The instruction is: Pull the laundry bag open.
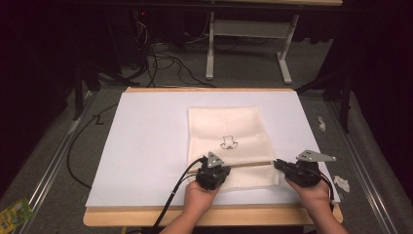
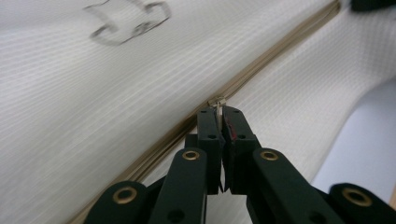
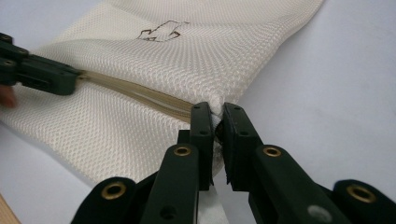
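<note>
On the white tabletop (image 1: 146, 146), the left claw (image 2: 219, 112) pinches the zipper pull (image 2: 218, 103) while the right claw (image 3: 215, 116) clamps the mesh bag (image 1: 226, 126) corner; pulling should run straight along the zipper, keeping the fabric taut.

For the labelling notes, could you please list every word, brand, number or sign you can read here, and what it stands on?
No readable text anywhere.
Mesh bag: a small dark outline drawing, a figure and not letters.
Green and yellow packet on the floor at the lower left: print too small and blurred to read.
Left gripper and right gripper: no markings visible.
</note>
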The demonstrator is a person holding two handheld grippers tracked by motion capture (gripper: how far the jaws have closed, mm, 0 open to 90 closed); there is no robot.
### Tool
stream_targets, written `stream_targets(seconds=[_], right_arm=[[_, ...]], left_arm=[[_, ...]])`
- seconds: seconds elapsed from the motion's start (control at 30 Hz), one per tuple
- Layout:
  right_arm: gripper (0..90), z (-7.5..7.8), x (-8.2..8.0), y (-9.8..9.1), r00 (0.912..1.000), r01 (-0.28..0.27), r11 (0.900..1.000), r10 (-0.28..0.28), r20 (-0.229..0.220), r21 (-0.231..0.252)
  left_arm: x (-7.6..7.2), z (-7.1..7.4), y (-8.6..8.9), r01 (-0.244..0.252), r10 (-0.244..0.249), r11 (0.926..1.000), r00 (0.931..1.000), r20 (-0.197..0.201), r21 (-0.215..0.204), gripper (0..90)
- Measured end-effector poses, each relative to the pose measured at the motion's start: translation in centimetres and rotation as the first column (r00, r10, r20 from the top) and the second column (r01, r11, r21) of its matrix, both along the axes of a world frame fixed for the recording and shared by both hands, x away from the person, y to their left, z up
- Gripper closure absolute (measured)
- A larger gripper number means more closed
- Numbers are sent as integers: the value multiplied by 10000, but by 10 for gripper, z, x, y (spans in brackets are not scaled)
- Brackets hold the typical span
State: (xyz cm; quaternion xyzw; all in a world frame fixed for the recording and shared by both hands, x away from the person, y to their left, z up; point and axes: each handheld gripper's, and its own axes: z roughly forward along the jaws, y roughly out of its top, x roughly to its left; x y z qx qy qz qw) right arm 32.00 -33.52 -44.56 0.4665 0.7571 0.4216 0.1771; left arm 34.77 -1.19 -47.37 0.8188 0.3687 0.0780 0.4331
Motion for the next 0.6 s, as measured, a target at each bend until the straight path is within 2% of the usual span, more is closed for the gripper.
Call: stream_targets(seconds=[0.13, 0.2, 0.27, 0.33, 0.4, 0.43, 0.5, 0.53, 0.6], right_arm=[[846, -1, 0, -2, 10000, 66, 10000, -66, 29, -13], [846, -1, 0, -4, 9999, 102, 9999, -102, -5, -14], [847, -2, 1, -4, 9999, 135, 9999, -135, -2, -52], [847, -2, 0, -3, 9999, 166, 9998, -166, 3, -102], [847, -2, 1, -3, 9998, 210, 9997, -210, 13, -90], [847, -2, 1, -4, 9997, 226, 9997, -226, 3, -76], [847, -2, 2, -5, 9999, 65, 9998, -63, -108, 171], [846, -2, 2, -4, 10000, 16, 9999, -16, -48, 111], [846, 0, 0, 2, 9999, 66, 9998, -63, 135, -177]], left_arm=[[-1, 3, 39, -375, 377, 9974, 9993, -30, 617, 876], [-3, 4, 61, -562, 574, 9959, 9982, -143, 714, 877], [-4, 4, 75, -725, 739, 9943, 9972, -148, 783, 877], [-5, 0, 94, -1140, 1157, 9918, 9929, -271, 578, 877], [-3, -5, 108, -1386, 1402, 9899, 9881, -636, 292, 876], [0, -7, 120, -1443, 1428, 9895, 9852, -953, -92, 876], [2, -5, 126, -1546, 1497, 9873, 9823, -1125, -368, 876], [1, -3, 127, -1599, 1559, 9866, 9824, -1033, -318, 876], [1, -5, 126, -1569, 1527, 9872, 9814, -1164, -279, 875]])
